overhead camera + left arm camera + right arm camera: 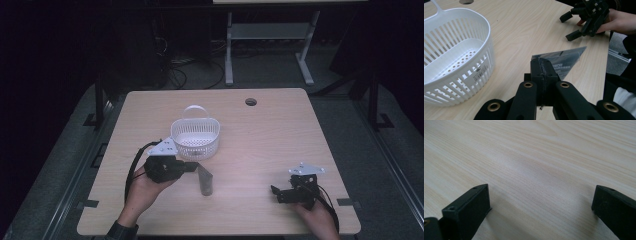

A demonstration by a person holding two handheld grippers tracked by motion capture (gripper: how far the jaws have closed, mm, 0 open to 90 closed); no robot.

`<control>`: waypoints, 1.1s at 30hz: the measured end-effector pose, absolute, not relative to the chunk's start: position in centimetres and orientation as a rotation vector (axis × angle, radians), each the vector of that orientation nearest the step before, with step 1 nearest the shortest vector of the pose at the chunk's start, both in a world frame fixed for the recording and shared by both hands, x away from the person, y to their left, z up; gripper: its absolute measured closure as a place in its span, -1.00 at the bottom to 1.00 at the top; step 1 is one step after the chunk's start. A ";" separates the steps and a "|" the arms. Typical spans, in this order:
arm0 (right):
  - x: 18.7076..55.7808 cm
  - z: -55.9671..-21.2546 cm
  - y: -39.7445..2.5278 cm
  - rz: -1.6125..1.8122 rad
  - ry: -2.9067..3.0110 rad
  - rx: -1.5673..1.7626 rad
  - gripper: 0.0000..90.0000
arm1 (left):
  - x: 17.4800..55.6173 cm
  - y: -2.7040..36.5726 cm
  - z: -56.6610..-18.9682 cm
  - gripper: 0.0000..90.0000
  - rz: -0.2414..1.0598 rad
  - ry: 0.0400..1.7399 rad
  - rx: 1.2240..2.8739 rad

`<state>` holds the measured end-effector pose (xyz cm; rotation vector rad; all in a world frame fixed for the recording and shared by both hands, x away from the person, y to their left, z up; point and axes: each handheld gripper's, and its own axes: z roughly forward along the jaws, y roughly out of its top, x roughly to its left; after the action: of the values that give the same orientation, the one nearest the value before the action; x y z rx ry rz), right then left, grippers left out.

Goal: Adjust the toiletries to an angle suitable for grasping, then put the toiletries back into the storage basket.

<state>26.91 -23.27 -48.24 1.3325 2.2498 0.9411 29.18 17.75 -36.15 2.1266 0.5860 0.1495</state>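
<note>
A white slotted basket (195,136) with a handle stands near the middle of the wooden table (270,135). Just in front of it, my left gripper (192,167) is shut on a dark flat packet (205,181), which hangs down to the tabletop. In the left gripper view the jaws pinch the packet (564,62) at one corner, with the basket (456,55) to their left. My right gripper (278,194) rests low at the table's front right, open, with bare wood between its jaws (541,202). The left gripper view also shows the right gripper (571,26) held by a hand.
A round cable hole (251,102) sits near the table's far edge. Beyond the table stand a desk frame (265,45) and loose cables on the dark floor. Bare wood lies between the two grippers and to the right of the basket.
</note>
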 end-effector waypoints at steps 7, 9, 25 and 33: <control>26.9 -48.2 -23.3 0.941 2.249 1.334 -0.97 | 29.7 17.4 -36.1 0.99 0.159 0.576 2.133; 26.9 -48.2 -23.3 0.941 2.249 1.334 -0.98 | 29.7 17.3 -36.1 0.99 0.162 0.572 2.136; 26.9 -48.2 -23.3 0.941 2.249 1.334 -0.98 | 29.0 18.1 -35.4 0.17 0.143 0.584 2.137; 26.9 -48.2 -23.3 0.942 2.249 1.333 -0.97 | 28.5 17.3 -35.1 -0.41 0.162 0.580 2.161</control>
<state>26.91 -23.26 -48.24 1.3327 2.2493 0.9416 28.54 17.34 -35.14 2.1607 0.5795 0.1620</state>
